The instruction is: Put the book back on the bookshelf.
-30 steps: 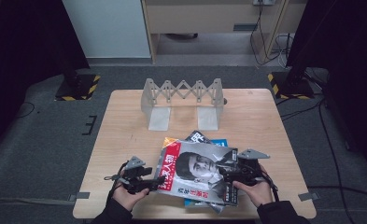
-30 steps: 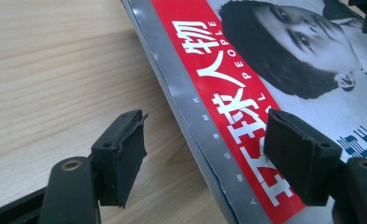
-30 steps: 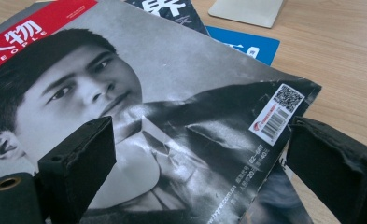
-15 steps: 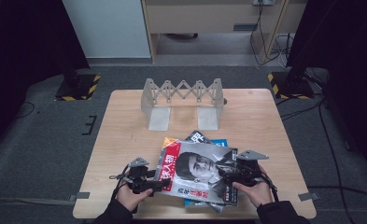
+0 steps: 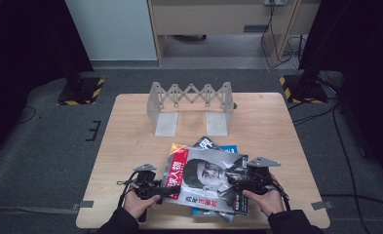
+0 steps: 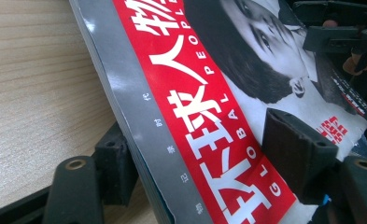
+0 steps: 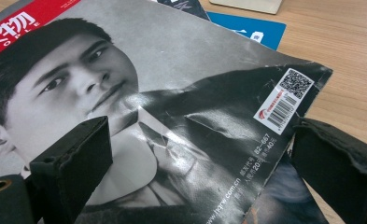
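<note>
A magazine (image 5: 203, 178) with a red title band and a black-and-white portrait tops a loose pile at the table's near edge. My left gripper (image 5: 165, 191) is at its spine. In the left gripper view the jaws (image 6: 202, 140) straddle the magazine (image 6: 209, 116), one below the grey spine and one over the red band. They have just been closing, and a wide gap remains. My right gripper (image 5: 235, 184) is at the opposite edge. In the right gripper view its jaws (image 7: 204, 135) stand far apart around the barcode corner of the magazine (image 7: 172, 93).
Under the top magazine lie a blue one (image 5: 228, 148) and darker ones. A grey accordion-style rack (image 5: 191, 105) stands at the far middle of the wooden table (image 5: 130, 136). Dark floor with cables surrounds the table.
The left gripper has shifted slightly at the magazine's spine. The magazine and the right gripper look unmoved.
</note>
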`<state>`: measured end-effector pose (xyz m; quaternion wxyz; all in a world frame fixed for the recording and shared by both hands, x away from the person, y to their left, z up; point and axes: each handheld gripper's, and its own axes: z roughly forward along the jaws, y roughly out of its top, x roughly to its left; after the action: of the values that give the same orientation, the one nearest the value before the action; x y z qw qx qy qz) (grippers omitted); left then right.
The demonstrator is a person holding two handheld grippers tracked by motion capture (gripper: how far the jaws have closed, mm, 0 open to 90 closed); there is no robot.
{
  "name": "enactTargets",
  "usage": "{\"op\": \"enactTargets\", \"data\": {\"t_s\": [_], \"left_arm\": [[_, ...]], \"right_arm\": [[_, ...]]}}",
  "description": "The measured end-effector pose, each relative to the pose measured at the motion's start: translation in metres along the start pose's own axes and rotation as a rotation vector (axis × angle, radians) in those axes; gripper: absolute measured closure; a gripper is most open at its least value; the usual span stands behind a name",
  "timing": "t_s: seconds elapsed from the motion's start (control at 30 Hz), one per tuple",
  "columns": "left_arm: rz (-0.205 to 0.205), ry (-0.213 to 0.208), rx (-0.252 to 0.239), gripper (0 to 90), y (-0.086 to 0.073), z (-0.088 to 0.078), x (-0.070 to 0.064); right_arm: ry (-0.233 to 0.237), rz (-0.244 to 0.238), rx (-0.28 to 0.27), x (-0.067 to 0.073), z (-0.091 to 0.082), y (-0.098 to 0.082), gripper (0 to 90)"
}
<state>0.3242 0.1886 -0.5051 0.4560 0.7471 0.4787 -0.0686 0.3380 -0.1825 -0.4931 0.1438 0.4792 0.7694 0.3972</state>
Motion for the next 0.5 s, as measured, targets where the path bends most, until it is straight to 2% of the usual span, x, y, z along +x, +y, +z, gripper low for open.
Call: {"op": "enactTargets", "data": {"t_s": [0.13,0.23,0.4,0.5], "left_arm": [[-0.021,0.005,-0.032,44.6,0.002,-0.007,0.0],[-0.01,0.006,-0.051,47.5,0.002,-0.009,-0.001],[-0.021,-0.083,-0.136,48.1,0.006,-0.016,-0.003],[0.005,-0.09,-0.144,45.9,0.009,-0.015,-0.005]], "right_arm": [[0.0,0.001,0.001,0.0,0.0,0.0,5.8],[-0.002,0.001,-0.003,0.0,0.001,-0.001,5.5],[0.001,0.009,-0.007,0.0,0.002,-0.002,5.1],[0.001,0.015,-0.008,0.0,0.002,-0.002,4.9]]}}
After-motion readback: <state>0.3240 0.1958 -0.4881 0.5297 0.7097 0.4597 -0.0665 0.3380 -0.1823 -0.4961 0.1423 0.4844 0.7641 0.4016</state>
